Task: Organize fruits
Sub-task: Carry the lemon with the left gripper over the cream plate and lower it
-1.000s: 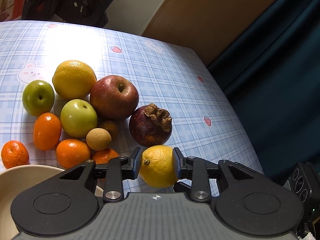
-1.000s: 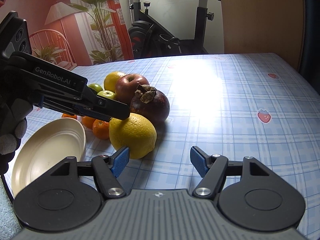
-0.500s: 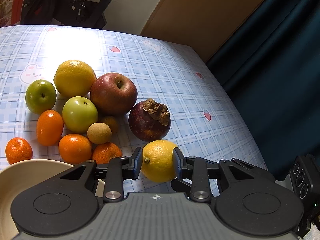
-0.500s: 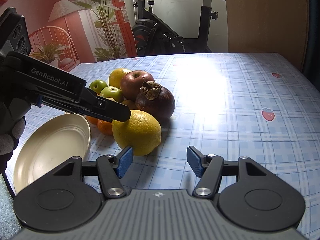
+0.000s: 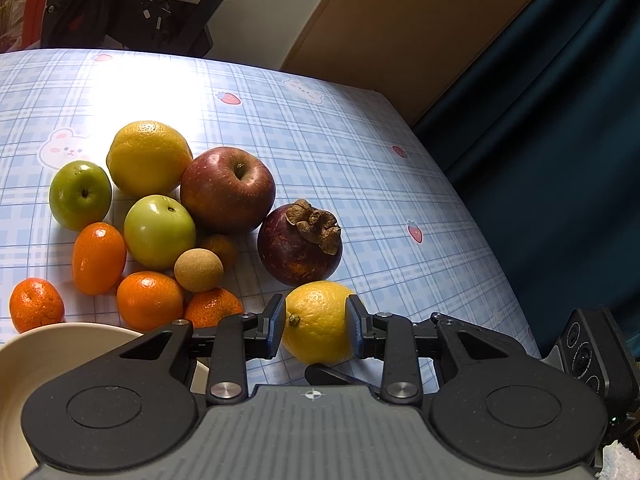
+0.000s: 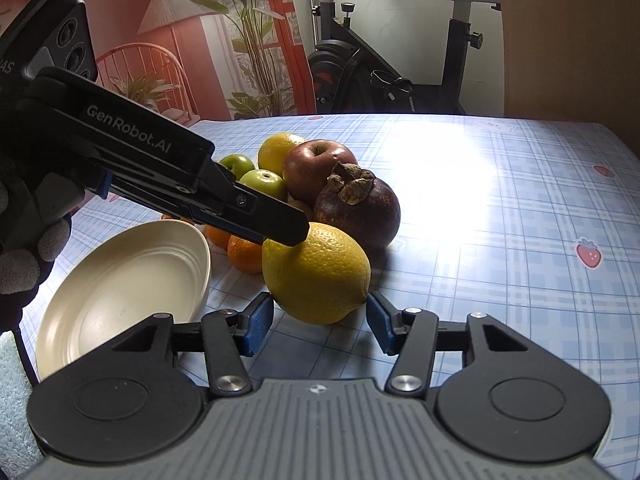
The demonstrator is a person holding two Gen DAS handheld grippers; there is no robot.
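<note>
My left gripper (image 5: 316,326) is shut on a yellow lemon (image 5: 318,322) and holds it just above the checked tablecloth. In the right wrist view the same lemon (image 6: 316,272) sits under the left gripper's black finger (image 6: 276,224). My right gripper (image 6: 320,322) is open, its blue pads on either side of the lemon's near end without touching it. Behind lie a mangosteen (image 5: 300,242), a red apple (image 5: 228,188), two green apples (image 5: 160,230), an orange (image 5: 148,156) and several tangerines (image 5: 150,300). A cream plate (image 6: 128,292) stands at the left.
The table edge runs along the right (image 5: 480,240), with a dark curtain beyond it. An exercise bike (image 6: 400,60) and a plant stand behind the table. A light blue towel (image 6: 12,400) lies at the near left corner.
My right gripper has moved forward and left until its open pads flank the lemon. My left gripper has kept its hold on the lemon and drawn back slightly.
</note>
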